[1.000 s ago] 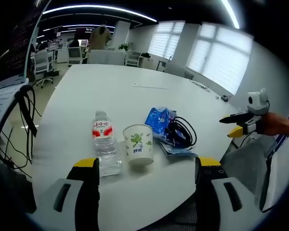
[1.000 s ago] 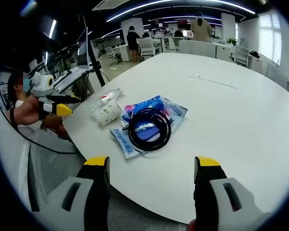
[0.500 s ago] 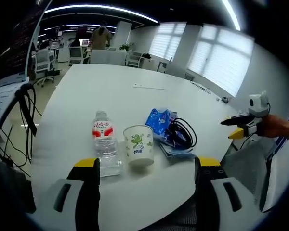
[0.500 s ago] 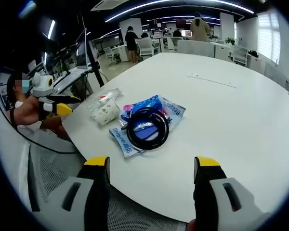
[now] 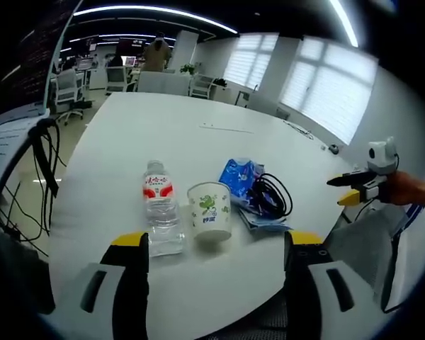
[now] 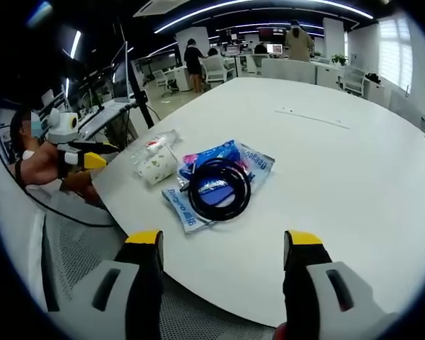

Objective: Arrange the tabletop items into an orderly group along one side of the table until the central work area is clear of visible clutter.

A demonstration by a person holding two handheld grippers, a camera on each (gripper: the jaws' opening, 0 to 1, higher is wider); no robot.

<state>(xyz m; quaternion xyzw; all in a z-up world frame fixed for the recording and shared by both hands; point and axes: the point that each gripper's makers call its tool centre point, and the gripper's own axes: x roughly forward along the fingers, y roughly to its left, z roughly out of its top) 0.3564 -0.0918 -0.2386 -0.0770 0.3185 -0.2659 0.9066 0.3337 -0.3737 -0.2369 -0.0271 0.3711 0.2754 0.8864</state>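
Your left gripper (image 5: 216,244) has its yellow-tipped jaws spread wide and empty, held at the near edge of the round white table (image 5: 163,134). Just beyond it, close to that edge, stands a clear plastic water bottle with a red label (image 5: 159,212). It looks mostly empty, so expect it to be light, slick and easy to tip; take it around the body below the label.

Just beside the bottle, on the side away from the table edge's cables, stands a white paper cup printed with green figures (image 5: 210,210). It is upright, thin-walled and easy to crush, so close on it gently around the middle.

Beyond the cup lie blue plastic packets (image 5: 235,177), soft, flat and slippery, with a coil of black cable (image 5: 269,195) resting on top of them. The cable is floppy and may uncoil if lifted by one loop; the packets are best pinched at an edge.

Your right gripper (image 6: 223,241) is also wide open and empty, hovering at the table edge with the same cable coil (image 6: 218,188) and packets (image 6: 227,166) a short reach ahead of its jaws. Past them the cup (image 6: 158,164) and bottle (image 6: 154,144) appear side by side, and your left gripper (image 6: 85,157) shows beyond the table edge.

The far stretch of the table holds only a small pale flat strip (image 5: 225,128); I cannot tell what it is.
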